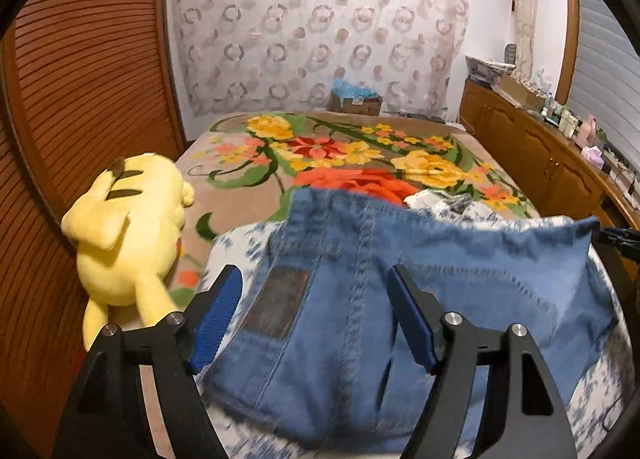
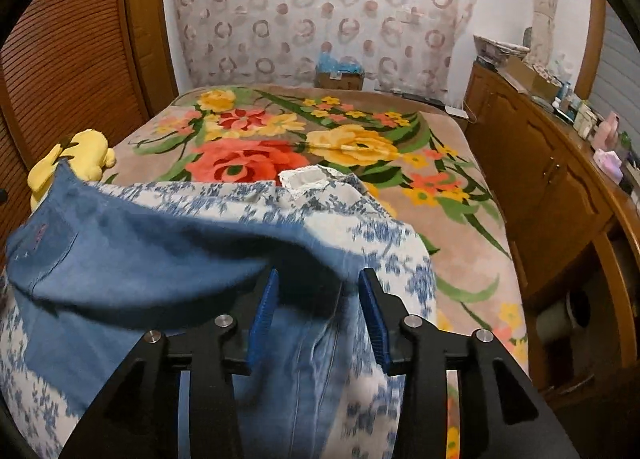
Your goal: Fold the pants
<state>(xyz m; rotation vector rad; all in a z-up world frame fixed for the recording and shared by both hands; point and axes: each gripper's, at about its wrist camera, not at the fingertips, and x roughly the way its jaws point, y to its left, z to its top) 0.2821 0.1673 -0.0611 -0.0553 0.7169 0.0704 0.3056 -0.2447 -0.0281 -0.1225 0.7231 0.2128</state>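
Note:
Blue denim pants (image 1: 360, 299) lie in a folded heap on a white cloth with blue flowers (image 1: 236, 247), on the bed. A brown leather patch (image 1: 276, 303) shows on the waistband. My left gripper (image 1: 316, 295) is open, its blue pads wide apart just above the denim. My right gripper (image 2: 318, 299) is also open, its pads to either side of a denim fold (image 2: 160, 255) that hangs over the left pad. The flowered cloth (image 2: 360, 235) lies under the pants in the right wrist view too.
A yellow plush toy (image 1: 128, 235) lies at the left of the bed, also in the right wrist view (image 2: 72, 163). The floral blanket (image 2: 280, 147) covers the bed beyond. A wooden cabinet (image 2: 540, 187) with clutter runs along the right. A slatted wooden door (image 1: 80, 79) stands at left.

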